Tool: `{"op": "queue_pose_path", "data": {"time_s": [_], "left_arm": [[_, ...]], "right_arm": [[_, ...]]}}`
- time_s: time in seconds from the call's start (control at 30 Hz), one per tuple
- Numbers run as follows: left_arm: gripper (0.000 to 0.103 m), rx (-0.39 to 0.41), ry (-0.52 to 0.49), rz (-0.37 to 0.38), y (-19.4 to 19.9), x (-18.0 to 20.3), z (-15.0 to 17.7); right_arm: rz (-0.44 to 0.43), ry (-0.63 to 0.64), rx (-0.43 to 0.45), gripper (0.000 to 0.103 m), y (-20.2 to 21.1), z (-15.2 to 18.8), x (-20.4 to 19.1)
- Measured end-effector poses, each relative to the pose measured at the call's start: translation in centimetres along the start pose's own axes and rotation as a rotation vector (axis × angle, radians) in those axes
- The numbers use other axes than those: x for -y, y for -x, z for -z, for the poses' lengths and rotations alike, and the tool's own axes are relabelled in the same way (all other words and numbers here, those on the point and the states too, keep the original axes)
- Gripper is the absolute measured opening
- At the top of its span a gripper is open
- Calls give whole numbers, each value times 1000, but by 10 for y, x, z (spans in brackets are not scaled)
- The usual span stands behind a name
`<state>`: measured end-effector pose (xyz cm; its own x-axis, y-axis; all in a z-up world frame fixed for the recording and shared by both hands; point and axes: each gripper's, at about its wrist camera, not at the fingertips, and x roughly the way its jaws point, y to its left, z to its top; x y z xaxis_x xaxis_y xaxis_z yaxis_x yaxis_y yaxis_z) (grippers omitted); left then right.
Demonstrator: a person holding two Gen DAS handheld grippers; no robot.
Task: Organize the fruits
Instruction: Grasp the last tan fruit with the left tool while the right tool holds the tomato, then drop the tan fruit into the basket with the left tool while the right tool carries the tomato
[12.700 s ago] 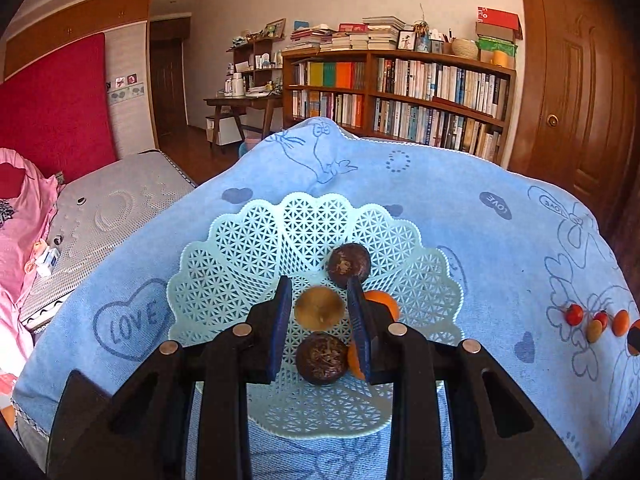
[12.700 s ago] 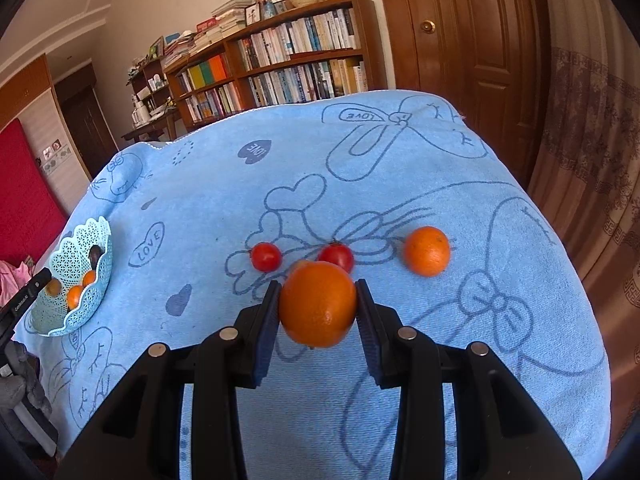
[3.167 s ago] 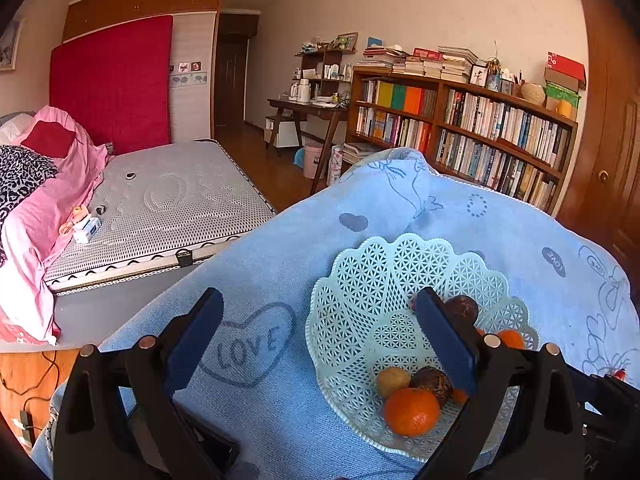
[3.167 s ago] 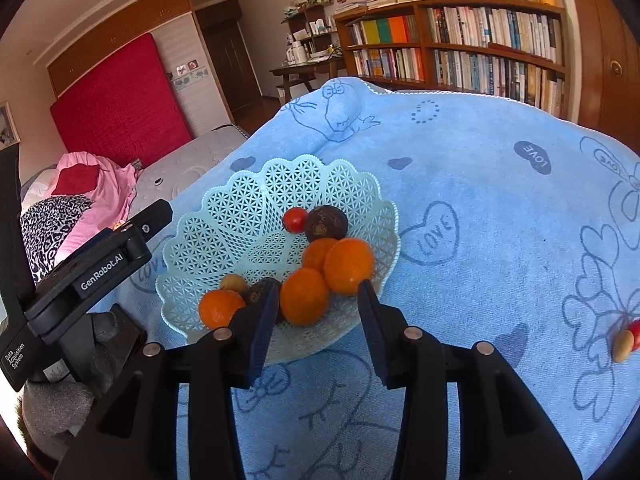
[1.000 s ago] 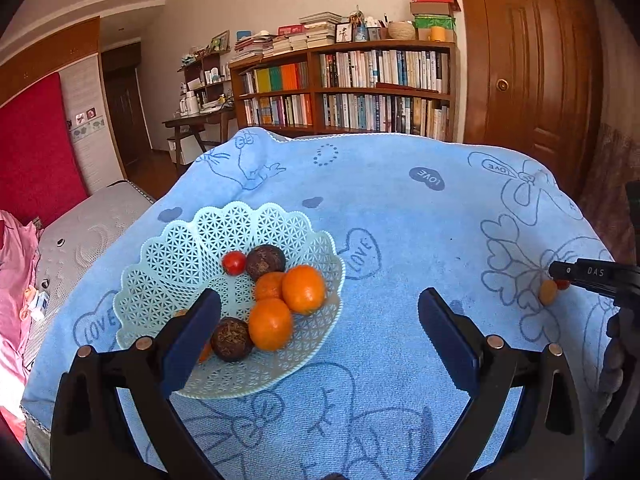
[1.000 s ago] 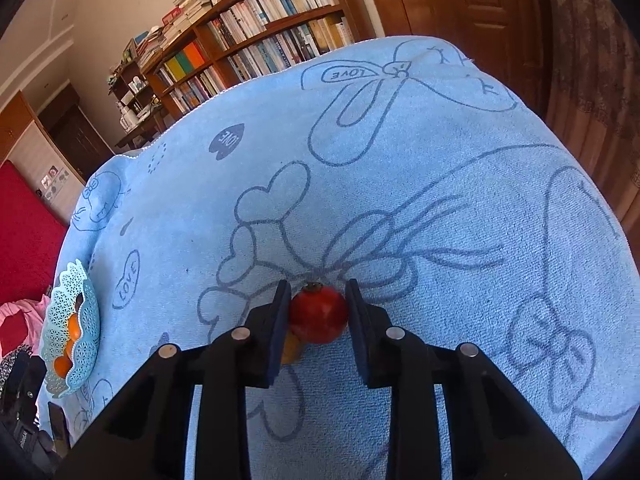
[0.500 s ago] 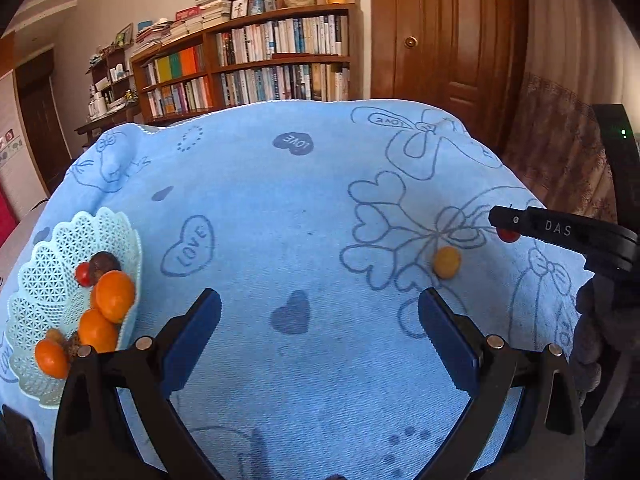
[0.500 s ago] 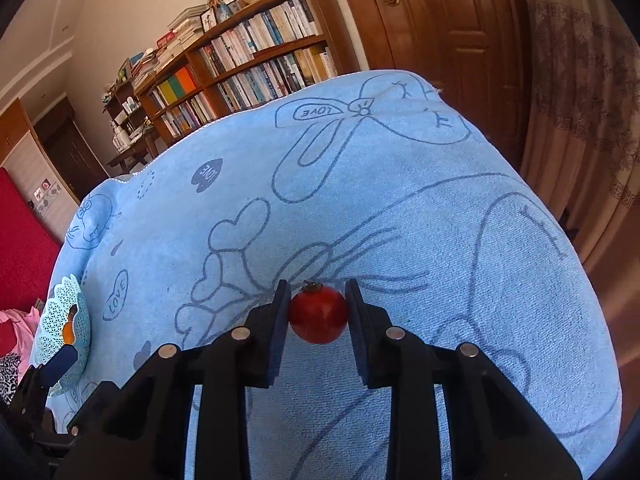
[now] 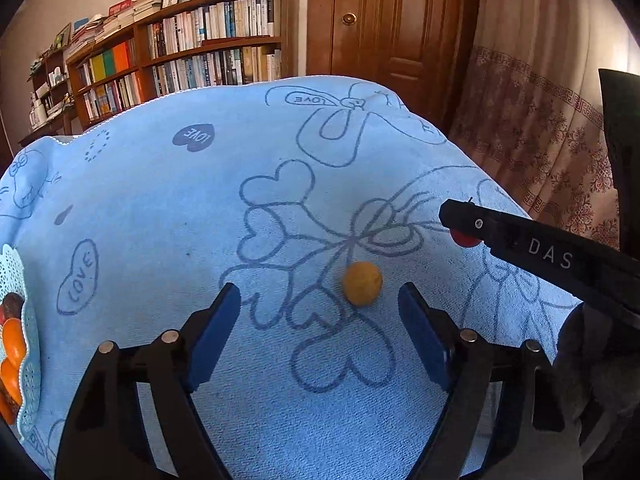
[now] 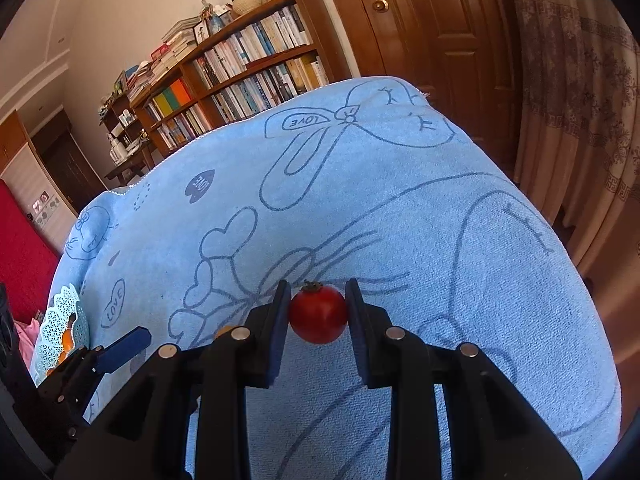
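A small yellow-orange fruit (image 9: 361,289) lies on the blue towel (image 9: 240,184), just ahead of my left gripper (image 9: 320,316), which is open wide and right of centre between its blue pads. My right gripper (image 10: 318,314) is shut on a red cherry tomato (image 10: 318,314), lifted a little above the towel. In the left wrist view that gripper (image 9: 460,220) comes in from the right with the tomato (image 9: 464,238) peeking below a finger. The pale green lattice basket (image 10: 60,320) with oranges sits at the far left edge (image 9: 28,360).
The towel (image 10: 400,200) drapes over a rounded surface that falls away at the right and far edges. A bookshelf (image 9: 180,52), a wooden door (image 9: 384,28) and a patterned curtain (image 9: 552,136) stand behind. The left gripper's blue pad (image 10: 124,346) shows low left in the right wrist view.
My left gripper has swung right and closer to the yellow-orange fruit, leaving the basket at the frame's left edge. The right gripper has lifted slightly with the tomato still held.
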<state>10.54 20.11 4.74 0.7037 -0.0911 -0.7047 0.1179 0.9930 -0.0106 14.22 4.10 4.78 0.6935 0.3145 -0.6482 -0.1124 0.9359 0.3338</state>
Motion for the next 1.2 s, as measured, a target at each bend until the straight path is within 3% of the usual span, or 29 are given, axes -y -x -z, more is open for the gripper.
{"op": "queue_pose_path", "data": {"time_s": [0.23,0.3,0.53,0.87,1.2], "left_arm": [[55,-84,15,61,-33,5,-2],[54,-82,29,68,-35,3,-4],[26,-79,16,102,-35,7,-4],[25,-27,34,75,-10,-2,2],[25,77,44,-127,41,-28,7]], "right_arm": [[-8,-6,3,28,1,1,1],[-9,-7,3,28,1,2,1],[-8,-1,1,28,1,3,0],[-10,17,0,28,-2,7,-4],[-17,67,0,28,-1,10,-18]]}}
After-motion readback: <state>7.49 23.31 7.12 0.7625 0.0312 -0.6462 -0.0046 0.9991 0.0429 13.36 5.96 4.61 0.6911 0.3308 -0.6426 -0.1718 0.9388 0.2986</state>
